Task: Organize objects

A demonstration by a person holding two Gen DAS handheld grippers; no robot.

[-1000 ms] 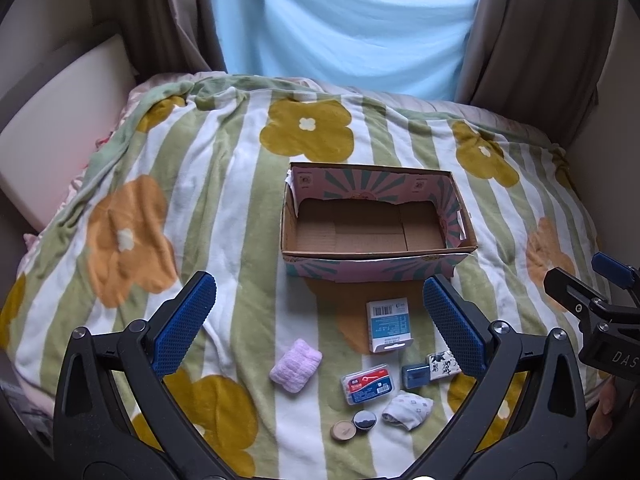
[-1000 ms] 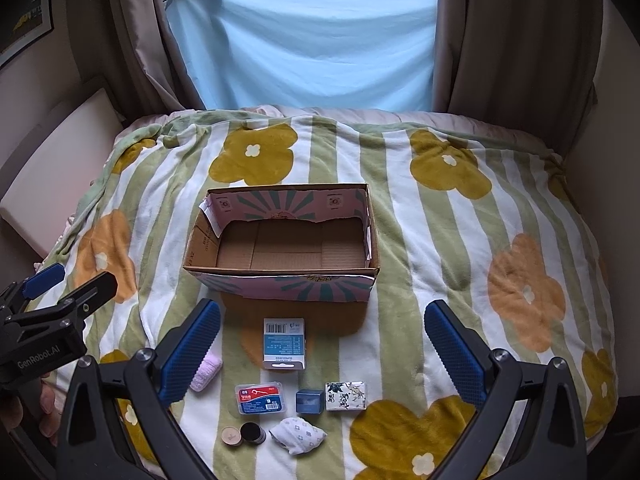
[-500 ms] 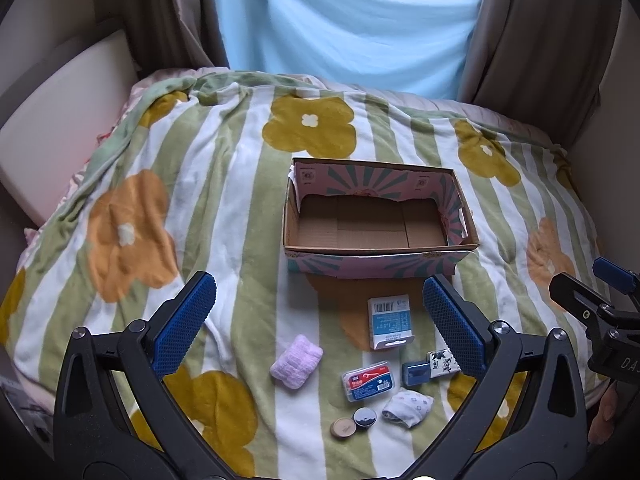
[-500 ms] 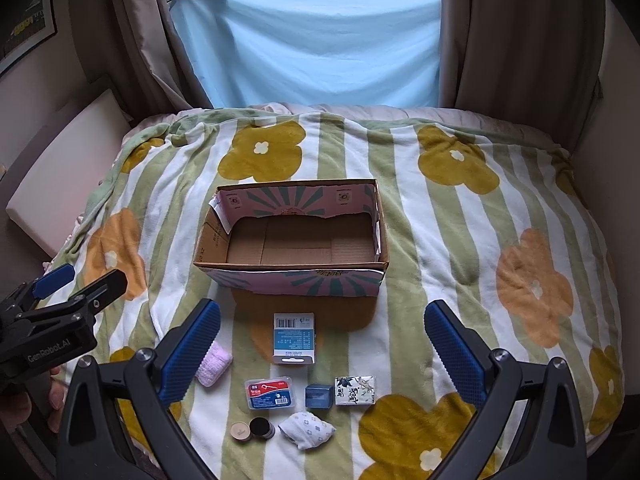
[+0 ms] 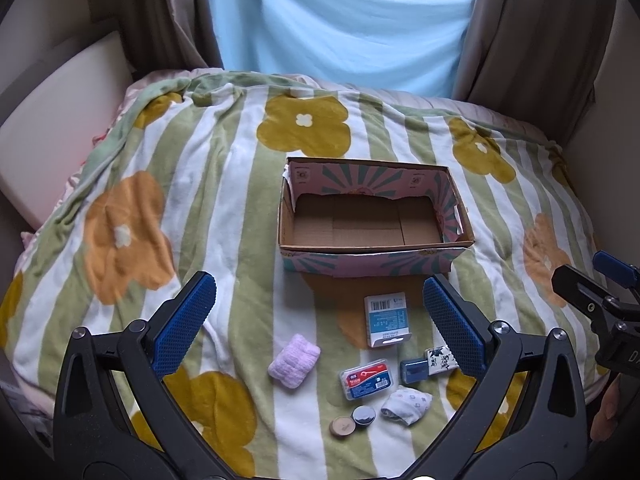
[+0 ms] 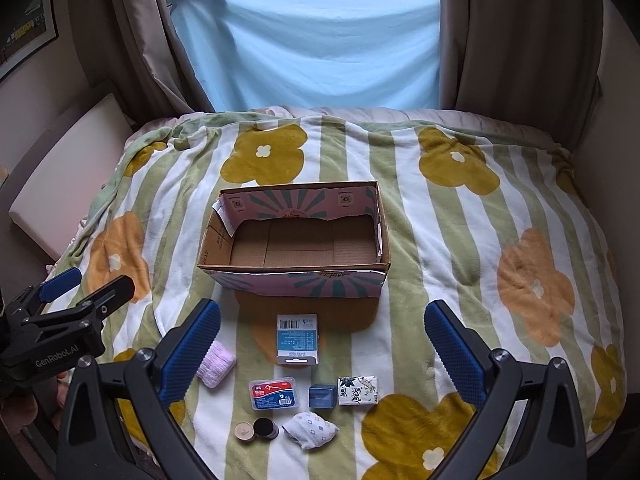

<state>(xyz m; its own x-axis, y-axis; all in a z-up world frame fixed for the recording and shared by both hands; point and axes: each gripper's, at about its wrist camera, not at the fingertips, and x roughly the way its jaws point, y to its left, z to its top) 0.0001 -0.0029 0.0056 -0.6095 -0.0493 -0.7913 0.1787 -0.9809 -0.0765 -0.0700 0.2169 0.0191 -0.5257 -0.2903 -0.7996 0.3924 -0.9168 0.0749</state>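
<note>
Both tools hang above the bed with nothing in their grasp: the left gripper and the right gripper each stand with jaws spread wide. At frame center, the cardboard box sits open on the flowered blanket. Below it lie a blue-white carton, a pink cloth roll, a red-blue case, a small blue box, a floral packet, a white pouch and two round tins, possibly touching. Nothing blocks the box's mouth.
</note>
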